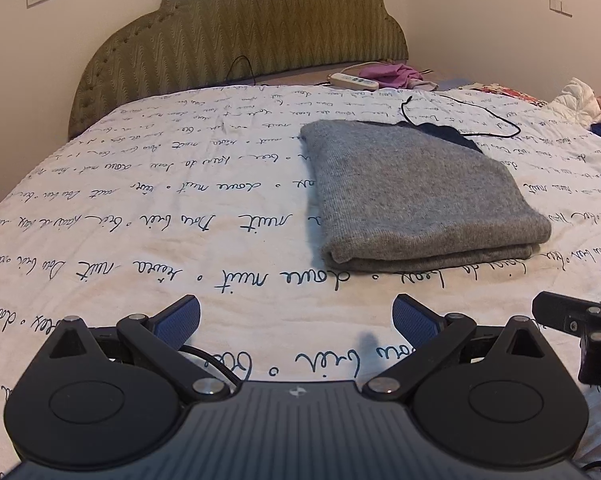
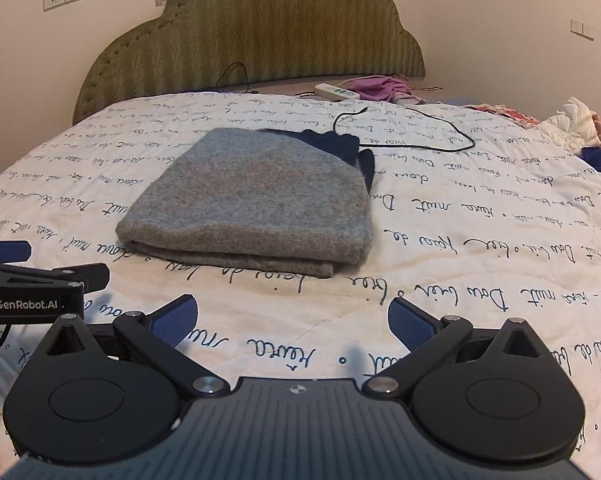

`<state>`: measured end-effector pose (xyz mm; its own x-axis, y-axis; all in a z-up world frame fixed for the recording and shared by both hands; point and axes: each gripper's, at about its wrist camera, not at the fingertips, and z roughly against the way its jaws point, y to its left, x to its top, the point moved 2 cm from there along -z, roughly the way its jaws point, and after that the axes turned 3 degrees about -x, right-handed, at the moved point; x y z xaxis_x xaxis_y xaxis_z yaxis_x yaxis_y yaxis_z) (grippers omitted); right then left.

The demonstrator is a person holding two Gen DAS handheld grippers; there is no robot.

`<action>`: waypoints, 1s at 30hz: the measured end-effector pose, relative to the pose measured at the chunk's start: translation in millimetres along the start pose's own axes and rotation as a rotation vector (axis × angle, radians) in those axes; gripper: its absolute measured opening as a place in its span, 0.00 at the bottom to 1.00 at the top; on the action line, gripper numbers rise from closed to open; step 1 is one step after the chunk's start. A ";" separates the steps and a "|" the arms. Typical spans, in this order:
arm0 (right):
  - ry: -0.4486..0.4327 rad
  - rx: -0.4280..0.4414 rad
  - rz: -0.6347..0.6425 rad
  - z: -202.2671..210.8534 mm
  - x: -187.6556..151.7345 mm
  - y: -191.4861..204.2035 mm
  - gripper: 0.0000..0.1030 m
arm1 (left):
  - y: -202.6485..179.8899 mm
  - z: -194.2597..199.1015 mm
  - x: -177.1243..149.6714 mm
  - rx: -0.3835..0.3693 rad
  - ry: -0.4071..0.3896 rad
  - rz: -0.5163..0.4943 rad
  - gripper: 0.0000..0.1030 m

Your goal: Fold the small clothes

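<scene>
Folded grey sweater (image 2: 252, 196) on the bedspread (image 2: 460, 240), ahead of both grippers. Left gripper (image 1: 296, 320) and right gripper (image 2: 292, 320) spread wide, empty. Probably soft, light, floppy; best pinched at the near folded edge.

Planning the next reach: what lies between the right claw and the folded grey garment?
Only bare printed bedsheet, seen in the right wrist view. The open right claw faces the grey garment with nothing between.
</scene>
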<state>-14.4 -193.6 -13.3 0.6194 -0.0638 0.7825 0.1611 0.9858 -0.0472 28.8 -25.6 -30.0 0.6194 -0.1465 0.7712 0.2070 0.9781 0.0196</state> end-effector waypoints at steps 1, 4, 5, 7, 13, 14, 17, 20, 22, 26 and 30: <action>0.000 0.001 0.004 0.2 -0.5 1.0 0.99 | 0.2 0.3 -0.5 0.000 0.001 0.002 1.00; 0.005 0.010 0.004 0.4 -1.8 3.4 0.99 | -0.1 0.5 -1.5 0.001 0.006 0.002 1.00; 0.005 0.013 0.001 0.9 -2.2 3.7 0.99 | -0.5 0.6 -1.7 0.003 0.005 0.000 1.00; 0.001 0.014 -0.001 2.0 -2.1 3.9 0.99 | -0.9 0.7 -1.9 0.004 0.005 -0.004 1.00; 0.009 0.012 -0.020 -0.7 -4.1 -0.8 0.99 | -3.7 -2.8 -3.0 0.007 0.015 -0.010 1.00; 0.011 0.013 -0.024 -1.5 -4.5 -1.7 0.99 | -4.4 -3.6 -3.4 0.008 0.019 -0.012 1.00; 0.018 0.017 -0.033 -3.9 -5.7 -4.4 0.99 | -6.3 -5.1 -5.1 0.008 0.023 -0.016 1.00; 0.018 0.018 -0.033 -5.6 -6.3 -4.9 0.99 | -8.3 -6.7 -5.7 0.010 0.027 -0.021 1.00; 0.021 0.022 -0.033 -6.6 -7.2 -4.5 0.99 | -8.9 -8.3 -6.4 0.013 0.031 -0.022 1.00; 0.029 0.026 -0.035 -10.0 -9.2 -5.0 0.99 | -8.5 -11.0 -7.3 0.021 0.038 -0.019 1.00; 0.031 0.026 -0.043 -12.4 -9.5 -7.1 0.99 | -8.0 -13.8 -7.0 0.027 0.044 -0.018 1.00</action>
<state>-11.9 -201.9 -28.1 0.6360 -0.1102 0.7638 0.1682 0.9858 0.0022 33.2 -34.4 -44.3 0.6483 -0.1698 0.7422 0.1983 0.9788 0.0508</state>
